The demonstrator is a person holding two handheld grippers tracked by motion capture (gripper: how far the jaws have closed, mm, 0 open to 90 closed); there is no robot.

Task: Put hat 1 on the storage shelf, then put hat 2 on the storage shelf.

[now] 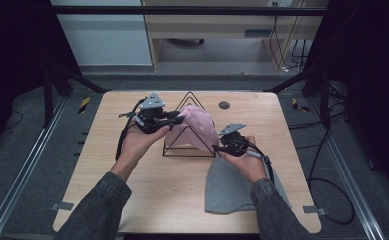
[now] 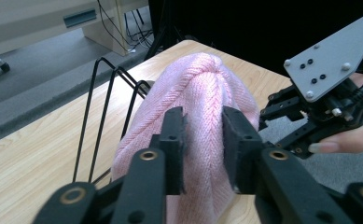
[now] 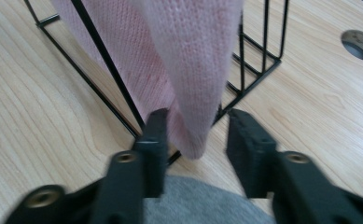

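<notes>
Pink hat (image 1: 198,126) over wire rack (image 1: 188,145) (both tools parted around it)

high view: fixed above the person's side, looking forward and down over the whole wooden table (image 1: 182,200), floor and desk beyond. left gripper view: rides the left gripper (image 2: 202,135), close, looking along its jaws at the pink knit hat (image 2: 202,88). right gripper view: very close, low, facing the hat's hem (image 3: 193,70). all three share the hat and black wire rack (image 1: 189,150).
</notes>
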